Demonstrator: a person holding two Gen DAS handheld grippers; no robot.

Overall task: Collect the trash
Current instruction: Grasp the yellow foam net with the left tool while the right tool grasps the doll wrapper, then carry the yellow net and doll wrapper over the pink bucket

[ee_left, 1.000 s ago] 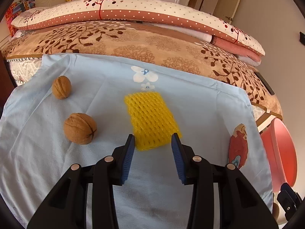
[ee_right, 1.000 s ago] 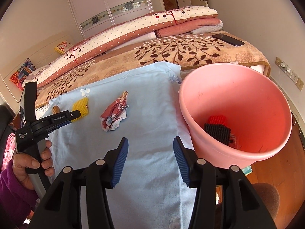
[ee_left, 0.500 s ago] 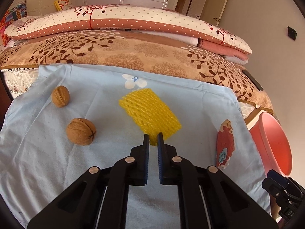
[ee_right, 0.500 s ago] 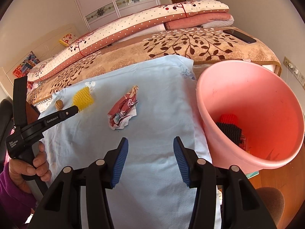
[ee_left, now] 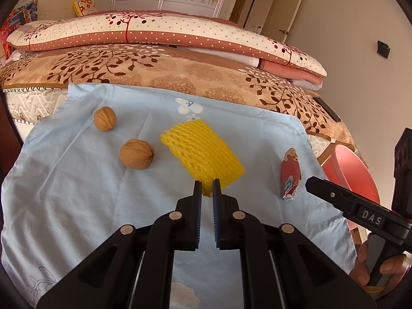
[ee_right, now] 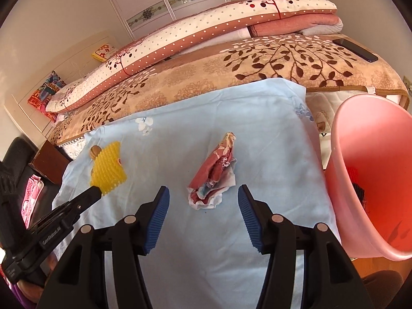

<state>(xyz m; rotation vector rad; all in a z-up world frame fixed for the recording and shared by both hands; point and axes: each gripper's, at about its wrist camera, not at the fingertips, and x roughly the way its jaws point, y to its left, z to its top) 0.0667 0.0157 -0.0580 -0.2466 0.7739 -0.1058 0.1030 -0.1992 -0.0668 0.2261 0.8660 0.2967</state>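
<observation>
The left gripper (ee_left: 206, 189) reaches forward low over the light blue cloth (ee_left: 77, 206), its jaws drawn nearly together and pinching the near corner of the yellow foam net (ee_left: 203, 152); the net's far end lies toward the flower print, and from the right wrist view the net (ee_right: 108, 168) looks lifted at the pinched corner, though whether the rest touches the cloth cannot be told. Taking the net as landmark, one walnut (ee_left: 137, 153) sits just to its left on the cloth and a second walnut (ee_left: 104, 118) lies farther left and back. To the net's right, well apart, lies the crumpled red wrapper (ee_left: 290, 175). The right gripper (ee_right: 203, 203) hovers over the cloth with its jaws spread wide and holding nothing, pointed at that wrapper (ee_right: 215, 177), which sits just ahead of and between its blue fingertips (ee_right: 161, 206). The pink bucket (ee_right: 342, 139) stands beyond the cloth's right edge, far to the right of the net, tilted toward the camera with dark and red items inside. A hand (ee_left: 376, 270) grips the right tool's handle at lower right.
</observation>
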